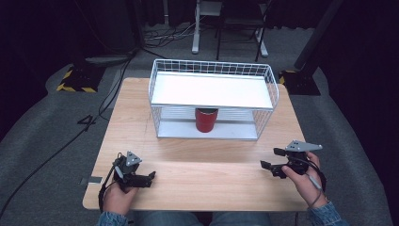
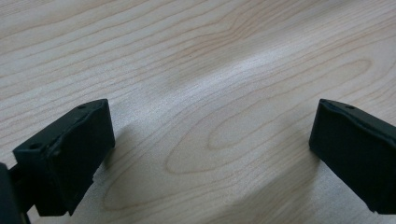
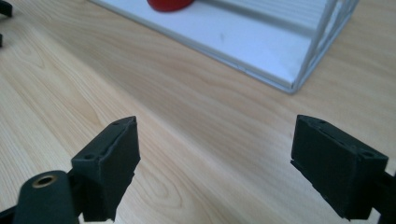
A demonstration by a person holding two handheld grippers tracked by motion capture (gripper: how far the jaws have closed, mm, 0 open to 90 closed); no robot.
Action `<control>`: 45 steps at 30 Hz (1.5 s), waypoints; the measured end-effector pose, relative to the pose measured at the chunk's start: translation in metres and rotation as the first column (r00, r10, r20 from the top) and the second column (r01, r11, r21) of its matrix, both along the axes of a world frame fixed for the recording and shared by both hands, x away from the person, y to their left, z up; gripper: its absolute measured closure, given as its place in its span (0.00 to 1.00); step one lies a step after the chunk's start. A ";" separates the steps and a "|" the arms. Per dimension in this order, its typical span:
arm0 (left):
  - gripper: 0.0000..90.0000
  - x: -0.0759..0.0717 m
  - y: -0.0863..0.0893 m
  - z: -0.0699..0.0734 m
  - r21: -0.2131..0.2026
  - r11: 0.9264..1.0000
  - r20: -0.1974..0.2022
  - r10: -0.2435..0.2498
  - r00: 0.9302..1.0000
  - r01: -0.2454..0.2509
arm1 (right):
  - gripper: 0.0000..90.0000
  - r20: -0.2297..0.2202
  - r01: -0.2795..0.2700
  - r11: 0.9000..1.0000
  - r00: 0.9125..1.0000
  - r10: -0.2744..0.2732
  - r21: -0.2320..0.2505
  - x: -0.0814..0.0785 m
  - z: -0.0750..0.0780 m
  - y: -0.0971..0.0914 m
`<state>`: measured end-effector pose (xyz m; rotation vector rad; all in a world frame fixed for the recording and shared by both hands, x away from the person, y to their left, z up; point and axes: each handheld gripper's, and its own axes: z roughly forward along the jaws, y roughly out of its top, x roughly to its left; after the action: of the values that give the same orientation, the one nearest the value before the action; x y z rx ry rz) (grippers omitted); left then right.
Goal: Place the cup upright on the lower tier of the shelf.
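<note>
A: How far along is this?

B: Barely begun, I'd judge. The left gripper (image 1: 141, 177) rests low over the tabletop (image 1: 202, 179), jaws spread wide on bare wood. The red cup (image 1: 206, 120) stands upright well ahead of both, on the lower level of the white wire shelf (image 1: 211, 92), untouched. The right gripper (image 1: 275, 162) hovers with jaws wide apart and empty, shelf corner ahead of them.

A: And the setting?

B: Pale wood grain, grey carpet beyond, dark curtains, cables trailing off left.
</note>
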<state>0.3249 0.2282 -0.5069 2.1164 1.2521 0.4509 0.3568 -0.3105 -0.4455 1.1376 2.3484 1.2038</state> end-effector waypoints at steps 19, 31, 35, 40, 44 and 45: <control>0.00 0.000 -0.001 0.000 -0.003 1.000 -0.001 0.007 1.000 -0.007 | 0.18 -0.046 0.054 0.996 0.997 -0.058 -0.076 -0.009 -0.042 -0.016; 0.00 0.000 -0.001 0.000 -0.003 1.000 -0.001 0.007 1.000 -0.007 | 0.17 -0.027 0.043 0.991 0.999 -0.047 -0.124 -0.014 -0.055 -0.011; 0.00 0.000 -0.001 0.000 -0.003 1.000 -0.002 0.007 1.000 -0.007 | 0.17 -0.009 0.048 0.990 0.999 -0.050 -0.133 -0.014 -0.057 -0.009; 0.00 0.000 -0.001 0.000 -0.003 1.000 -0.002 0.009 1.000 -0.009 | 0.14 0.019 0.077 0.988 0.997 -0.075 -0.133 -0.016 -0.060 -0.006; 0.00 0.001 -0.001 0.000 -0.004 1.000 -0.001 0.009 1.000 -0.009 | 0.14 0.019 0.078 0.988 0.997 -0.076 -0.133 -0.016 -0.060 -0.006; 0.00 0.001 -0.001 0.000 -0.003 1.000 -0.001 0.009 1.000 -0.009 | 0.14 0.019 0.077 0.988 0.997 -0.075 -0.133 -0.016 -0.060 -0.006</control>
<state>0.3254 0.2271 -0.5072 2.1098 1.2623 0.4518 0.3412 -0.3168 -0.5055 1.1588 2.3143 1.0086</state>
